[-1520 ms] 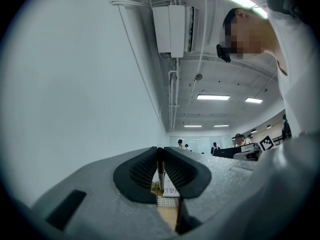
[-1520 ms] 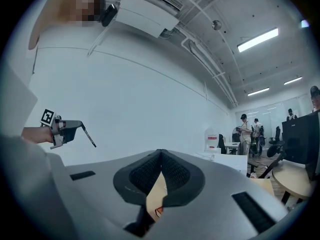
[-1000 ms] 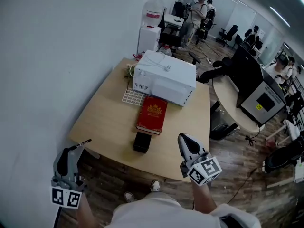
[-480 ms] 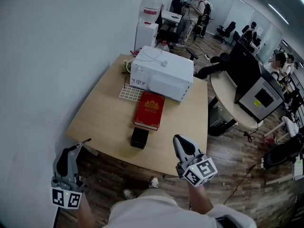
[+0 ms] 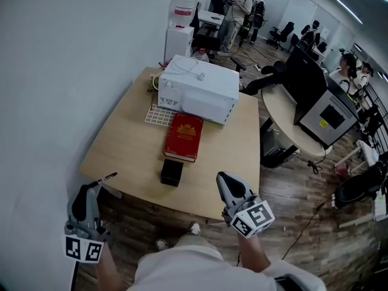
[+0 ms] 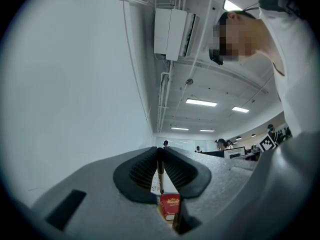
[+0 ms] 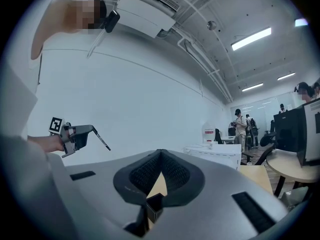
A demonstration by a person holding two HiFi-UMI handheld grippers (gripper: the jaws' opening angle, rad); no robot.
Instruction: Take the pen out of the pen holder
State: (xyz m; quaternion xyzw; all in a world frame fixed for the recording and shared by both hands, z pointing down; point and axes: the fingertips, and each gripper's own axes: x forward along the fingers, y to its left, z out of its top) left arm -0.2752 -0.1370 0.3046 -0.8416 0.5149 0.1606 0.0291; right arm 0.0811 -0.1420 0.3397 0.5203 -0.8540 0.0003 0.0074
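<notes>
The black square pen holder [image 5: 171, 172] stands on the wooden table [image 5: 121, 144], just in front of a red book [image 5: 183, 137]. My left gripper [image 5: 91, 188] is at the bottom left, off the table's near corner, shut on a thin dark pen [image 5: 107, 177] whose tip sticks out toward the table. In the left gripper view the pen [image 6: 160, 171] stands upright between the pressed pads. My right gripper [image 5: 226, 179] hovers over the table's near edge, right of the holder, shut with nothing in it. Through its jaws the holder [image 7: 154, 204] shows low down.
A white boxy appliance [image 5: 197, 88] and a white grid mat [image 5: 159, 115] sit at the table's far end. A white wall runs along the left. A round desk [image 5: 285, 111] with a computer stands to the right. Several people stand at the back.
Both grippers have drawn back a little from the table, which now sits farther up and left in the head view. The pen stays in the left gripper.
</notes>
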